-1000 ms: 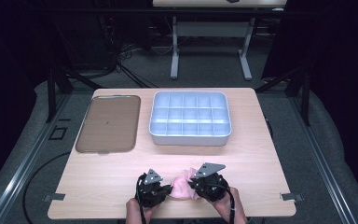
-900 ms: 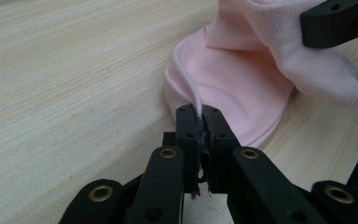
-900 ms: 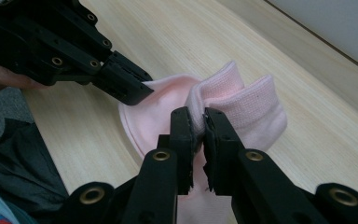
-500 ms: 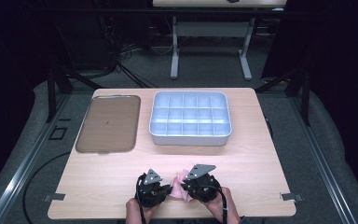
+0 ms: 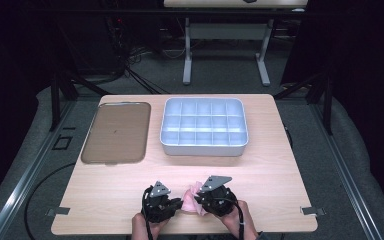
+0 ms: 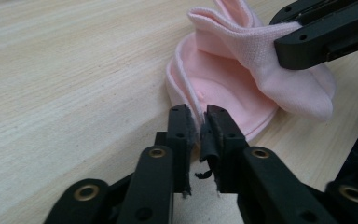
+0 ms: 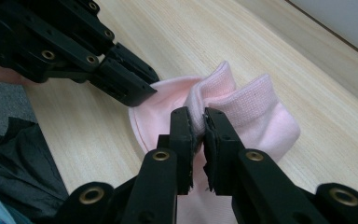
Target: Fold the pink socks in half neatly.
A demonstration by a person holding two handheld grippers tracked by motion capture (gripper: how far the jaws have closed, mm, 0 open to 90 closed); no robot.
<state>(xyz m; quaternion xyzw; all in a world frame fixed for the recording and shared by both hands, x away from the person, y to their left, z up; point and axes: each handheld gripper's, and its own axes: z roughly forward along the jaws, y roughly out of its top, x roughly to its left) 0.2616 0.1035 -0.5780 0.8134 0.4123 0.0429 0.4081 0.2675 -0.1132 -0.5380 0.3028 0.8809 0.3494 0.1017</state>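
A small pink sock lies bunched near the table's front edge, between the two grippers. My left gripper is shut on the sock's thin near edge. My right gripper is shut on a raised fold of the sock near its ribbed cuff. In the left gripper view the right gripper's black jaw pinches the cuff from the upper right. From above, the left gripper and the right gripper sit close together, a hand behind each.
A grey compartment tray with several cells stands at the back centre of the wooden table. A flat brown tray lies to its left. Table legs and cables stand on the dark floor beyond.
The right gripper has shifted a little left toward the left gripper and tilted, bunching the sock between them. The left gripper has hardly moved.
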